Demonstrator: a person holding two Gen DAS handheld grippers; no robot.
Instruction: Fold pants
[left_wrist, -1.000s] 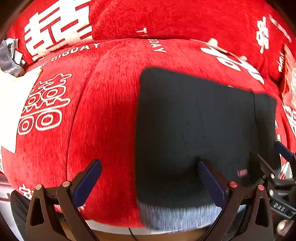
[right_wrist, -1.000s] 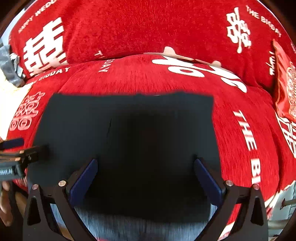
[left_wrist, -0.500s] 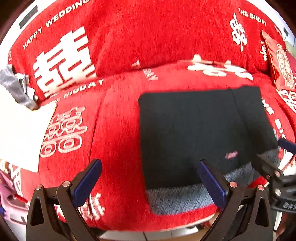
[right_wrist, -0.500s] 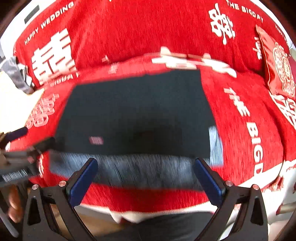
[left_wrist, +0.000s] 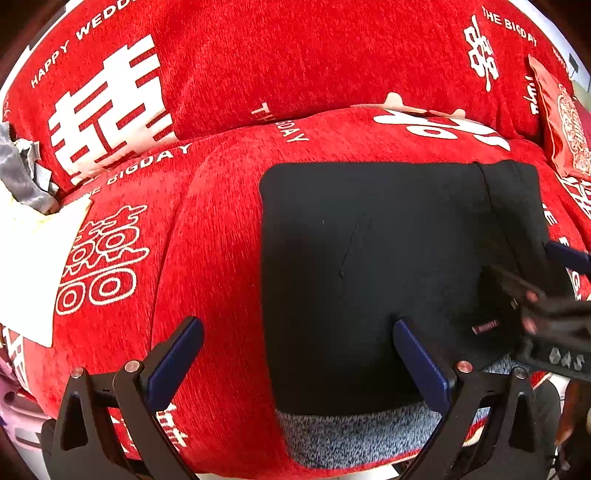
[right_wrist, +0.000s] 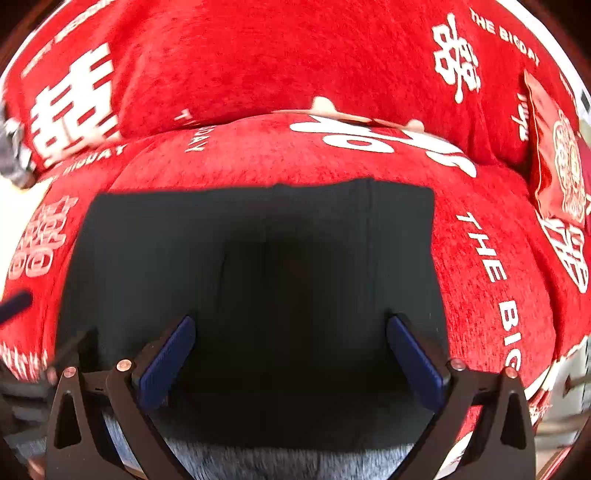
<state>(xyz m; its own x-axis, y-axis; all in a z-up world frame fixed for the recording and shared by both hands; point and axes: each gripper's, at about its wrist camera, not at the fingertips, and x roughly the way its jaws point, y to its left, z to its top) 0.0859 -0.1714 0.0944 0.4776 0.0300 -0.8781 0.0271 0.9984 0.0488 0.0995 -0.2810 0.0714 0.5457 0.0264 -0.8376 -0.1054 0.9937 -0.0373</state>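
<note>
Hovering over folded pants (left_wrist: 369, 266), left gripper (left_wrist: 295, 354) & right gripper (right_wrist: 291, 354) both spread wide, gripping nothing

A red sofa (left_wrist: 229, 229) with white wedding lettering fills the view, brightly lit. A red patterned cushion (left_wrist: 565, 122) leans at its right end.

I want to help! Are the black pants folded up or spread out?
Folded: the pants lie as one neat black block on the red cover, grey lining peeking out underneath.
</note>
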